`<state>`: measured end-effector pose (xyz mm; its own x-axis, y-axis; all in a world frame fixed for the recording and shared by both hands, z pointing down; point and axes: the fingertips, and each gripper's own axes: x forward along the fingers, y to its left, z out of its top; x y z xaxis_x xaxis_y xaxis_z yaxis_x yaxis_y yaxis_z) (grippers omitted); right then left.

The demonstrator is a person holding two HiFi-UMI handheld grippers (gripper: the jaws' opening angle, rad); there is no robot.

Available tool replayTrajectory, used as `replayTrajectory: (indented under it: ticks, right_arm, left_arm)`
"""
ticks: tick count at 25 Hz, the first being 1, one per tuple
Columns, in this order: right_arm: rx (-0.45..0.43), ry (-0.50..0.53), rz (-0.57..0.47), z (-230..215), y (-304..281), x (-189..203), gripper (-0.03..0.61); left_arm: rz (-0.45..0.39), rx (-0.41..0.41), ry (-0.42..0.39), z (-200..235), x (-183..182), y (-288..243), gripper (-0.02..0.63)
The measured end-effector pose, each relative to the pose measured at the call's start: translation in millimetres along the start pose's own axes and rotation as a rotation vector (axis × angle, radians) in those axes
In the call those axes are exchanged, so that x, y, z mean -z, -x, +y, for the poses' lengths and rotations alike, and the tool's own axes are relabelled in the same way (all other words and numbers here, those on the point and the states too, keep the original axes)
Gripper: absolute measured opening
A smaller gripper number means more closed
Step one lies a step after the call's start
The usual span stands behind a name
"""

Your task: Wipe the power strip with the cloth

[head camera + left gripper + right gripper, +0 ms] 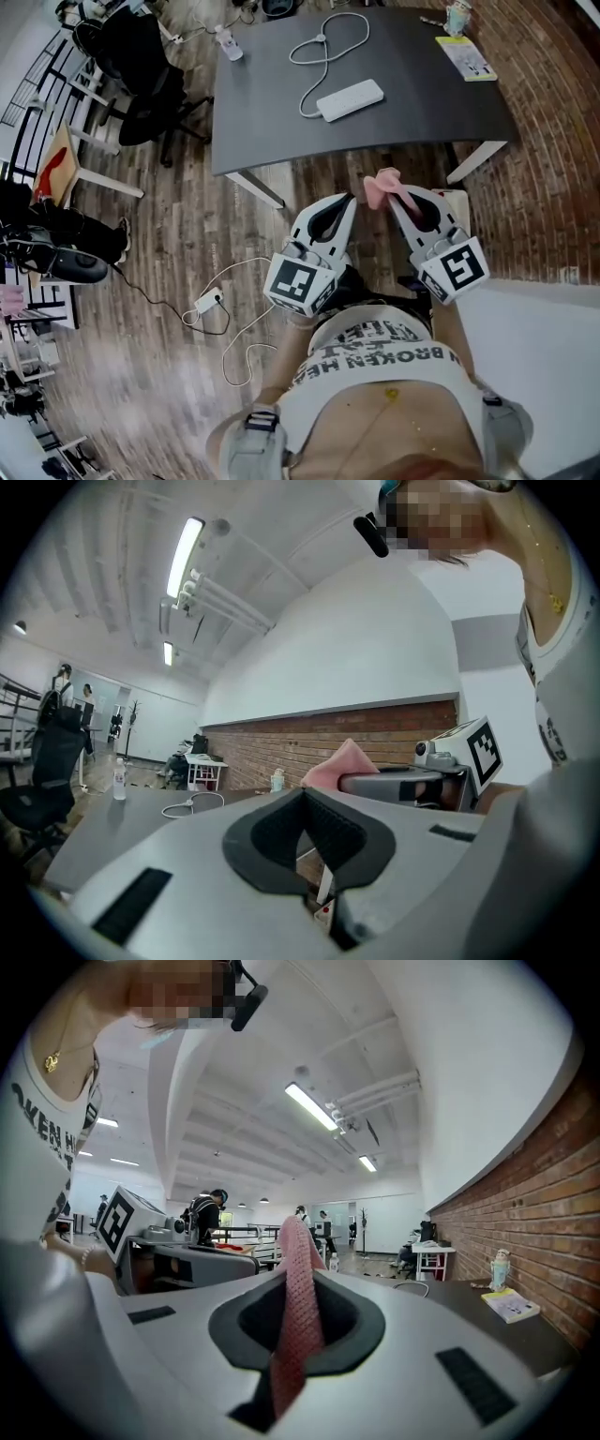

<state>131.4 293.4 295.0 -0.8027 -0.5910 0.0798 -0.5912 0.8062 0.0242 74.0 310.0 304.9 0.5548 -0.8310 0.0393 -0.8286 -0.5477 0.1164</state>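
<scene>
Pink cloth (pixel 382 186) sits pinched in the right gripper (pixel 395 199), whose fingers are closed on it. In the right gripper view the cloth (pixel 298 1297) stands between the pads as a narrow upright fold and pokes out past the tips. The left gripper (pixel 340 204) is just beside the right one, at its nine o'clock. Its fingers are pressed together with nothing between them, as the left gripper view (pixel 305 803) shows, and the cloth (pixel 342 761) appears there off at two o'clock.

Both grippers point level toward the dark bench (pixel 422 108), with their tips over the wooden floor (pixel 187 234), short of the bench's near edge. The white power strip (pixel 351 99) lies flat on the bench at twelve o'clock of the fingers, well apart from them and from the cloth. Its white cord (pixel 328 47) loops away toward twelve o'clock. A yellow booklet (pixel 466 57) lies at two o'clock of the strip, near the bench's far corner.
</scene>
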Motion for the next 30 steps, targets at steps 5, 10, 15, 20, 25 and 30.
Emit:
replayTrajectory:
  ticks: [5, 10, 15, 20, 25, 30]
  right_arm:
    - [0.026, -0.02, 0.009, -18.8, -53.9, -1.6, 0.018]
    - [0.03, -0.026, 0.018, -21.8, -89.1, 5.1, 0.018]
    - [0.018, -0.026, 0.046, -27.5, -116.0, 9.5, 0.018]
    - [0.004, -0.028, 0.065, -44.5, -141.7, 12.2, 0.018]
    - [-0.04, -0.026, 0.068, -74.4, -181.4, 12.7, 0.018]
    - [-0.059, -0.041, 0.064, -124.5, -214.1, 15.2, 0.018]
  left_arm:
    - [0.013, 0.022, -0.001, 52.7, -9.3, -18.3, 0.0]
    - [0.022, 0.021, 0.004, 86.6, -6.7, -23.2, 0.0]
    - [0.027, 0.001, 0.021, 112.4, -3.7, -28.9, 0.0]
    - [0.043, -0.025, 0.038, 138.1, 0.4, -40.4, 0.0]
    - [0.046, -0.09, 0.038, 175.6, -2.0, -66.8, 0.0]
    - [0.06, -0.135, 0.032, 209.7, -2.6, -112.0, 0.0]
